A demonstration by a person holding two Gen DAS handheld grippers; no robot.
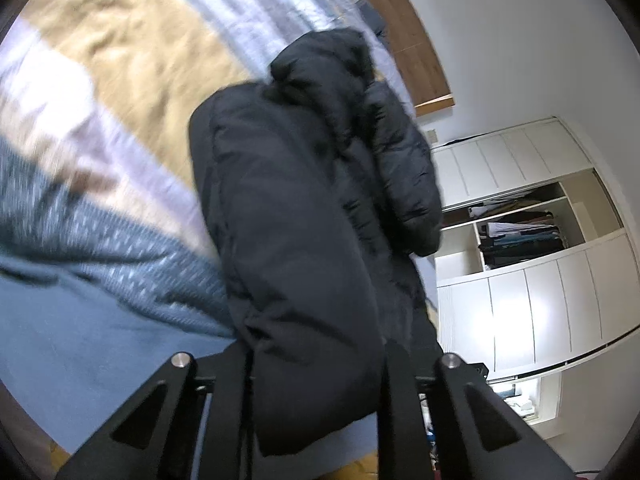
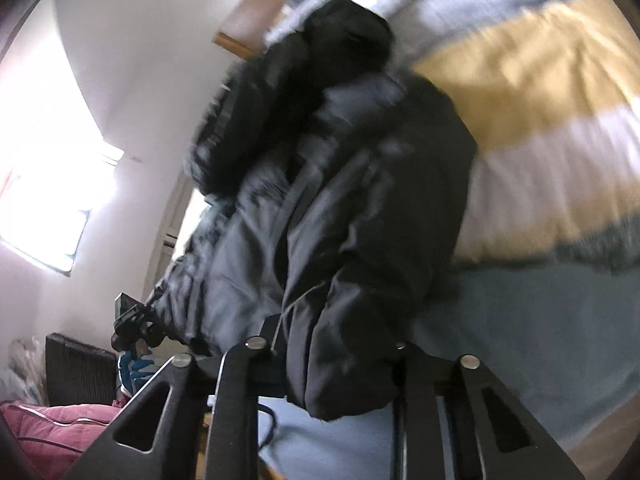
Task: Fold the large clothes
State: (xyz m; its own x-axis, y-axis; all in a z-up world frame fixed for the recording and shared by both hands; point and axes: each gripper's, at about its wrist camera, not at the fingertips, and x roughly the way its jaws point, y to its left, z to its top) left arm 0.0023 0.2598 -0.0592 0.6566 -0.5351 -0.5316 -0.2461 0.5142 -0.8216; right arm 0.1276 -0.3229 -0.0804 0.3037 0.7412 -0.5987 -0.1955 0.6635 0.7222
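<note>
Puffer jacket [image 1: 304, 216], black and hooded, was held lengthwise above the bed [image 1: 120, 60], its near hem clamped by the left gripper [image 1: 316, 392] and the right gripper [image 2: 340, 376], hood farthest away.

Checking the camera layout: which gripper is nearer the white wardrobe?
Left. The left gripper, shut on the black jacket, has the white wardrobe close alongside; the right gripper, clamping the same jacket, shows no wardrobe.

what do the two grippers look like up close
Both are matte black. The left gripper has two flat angular fingers, flanked by outer arms with triangular cutouts and round silver pins on top. The right gripper is built the same. No sleeves or markings show.
</note>
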